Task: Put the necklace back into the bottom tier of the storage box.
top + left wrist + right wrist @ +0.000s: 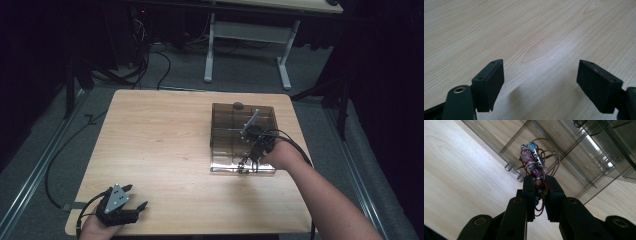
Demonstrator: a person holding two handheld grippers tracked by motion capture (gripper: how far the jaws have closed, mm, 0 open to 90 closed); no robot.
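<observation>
My right gripper [540,178] is shut on a beaded necklace [531,157] with red, silver and pale blue beads on a thin brown cord. It hangs over the near compartments of a smoky clear plastic organiser box [220,145]. In the high view the right gripper [248,161] points down at the box's near edge, with the necklace [244,164] dangling below it. My left gripper [137,196] rests at the table's near left corner. Its pads [489,82] stand wide apart over bare wood, so the left gripper [540,70] is open with nothing between them.
The wooden table [160,150] carries the box at its right half. A small dark object [238,105] sits at the box's far rim. Another desk's white legs [210,50] and cables [160,60] lie on the floor beyond.
</observation>
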